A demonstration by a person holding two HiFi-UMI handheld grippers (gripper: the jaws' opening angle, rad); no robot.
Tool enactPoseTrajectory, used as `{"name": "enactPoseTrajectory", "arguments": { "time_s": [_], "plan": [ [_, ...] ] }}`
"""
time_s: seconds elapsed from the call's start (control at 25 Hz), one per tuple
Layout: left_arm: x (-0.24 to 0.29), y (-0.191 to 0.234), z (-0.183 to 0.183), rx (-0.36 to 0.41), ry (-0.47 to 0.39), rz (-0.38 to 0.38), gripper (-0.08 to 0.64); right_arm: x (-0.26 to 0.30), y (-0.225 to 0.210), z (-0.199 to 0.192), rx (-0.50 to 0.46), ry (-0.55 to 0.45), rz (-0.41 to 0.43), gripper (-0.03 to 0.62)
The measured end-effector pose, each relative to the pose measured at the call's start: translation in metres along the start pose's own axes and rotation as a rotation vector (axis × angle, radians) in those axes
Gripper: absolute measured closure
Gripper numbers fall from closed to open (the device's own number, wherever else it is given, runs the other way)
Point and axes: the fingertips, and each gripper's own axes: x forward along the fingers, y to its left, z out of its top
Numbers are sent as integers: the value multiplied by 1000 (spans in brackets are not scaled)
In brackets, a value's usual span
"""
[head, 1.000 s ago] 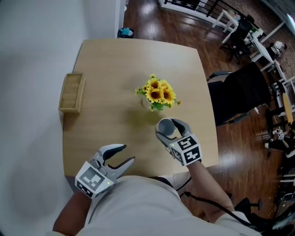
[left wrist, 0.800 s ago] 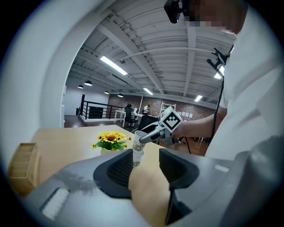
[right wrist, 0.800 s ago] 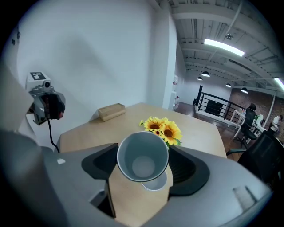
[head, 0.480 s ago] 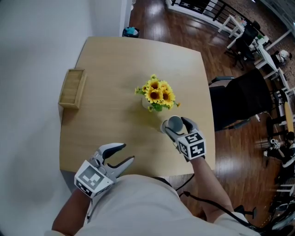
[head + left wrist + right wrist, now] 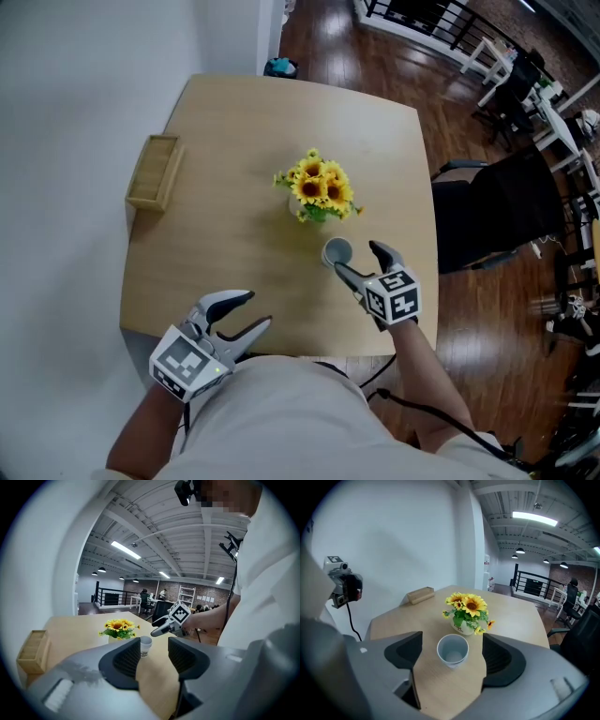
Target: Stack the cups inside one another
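Observation:
One white paper cup (image 5: 337,252) stands upright on the wooden table (image 5: 225,122), just in front of the sunflower pot. In the right gripper view the cup (image 5: 453,650) sits between the two jaws, with a gap on each side. My right gripper (image 5: 358,260) is open around it and touches nothing. My left gripper (image 5: 258,309) hovers open and empty over the table's near edge, to the left of the cup. From the left gripper view the cup (image 5: 146,646) shows beyond the jaws. Whether more cups are nested inside it I cannot tell.
A small pot of sunflowers (image 5: 317,190) stands mid-table right behind the cup. A wooden box (image 5: 154,172) lies at the table's left edge. A black office chair (image 5: 487,202) is past the right edge. White wall runs along the left.
The right gripper carried the cup a little right, set it on the table by the flowers and opened. The left gripper stayed put.

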Motion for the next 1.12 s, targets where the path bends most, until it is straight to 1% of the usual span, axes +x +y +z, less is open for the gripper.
{"name": "enactPoseTrajectory", "arguments": {
  "time_s": [0.16,0.24,0.44,0.52,0.64,0.72,0.88,1.0,1.12],
  "plan": [
    [7,-19,0,-8,3,42,362,-31,0,-14,-8,-28,23,196],
    [13,-31,-2,-13,8,64,362,-47,0,-26,-7,-30,48,196],
    [26,-62,-7,-30,38,128,362,-87,2,-73,3,-19,113,195],
    [30,-77,-8,-31,51,137,362,-101,2,-91,9,-14,126,192],
    [35,-99,-4,0,72,114,362,-119,1,-111,16,-9,122,189],
    [35,-109,0,30,76,88,362,-134,3,-120,33,-12,100,188],
    [23,-123,7,52,40,48,362,-172,16,-130,68,-35,30,187],
    [-2,-137,6,73,3,22,362,-200,40,-136,72,-41,-5,186],
    [-39,-140,-4,55,-35,22,362,-222,80,-140,71,-42,-17,186]
  ]
}}
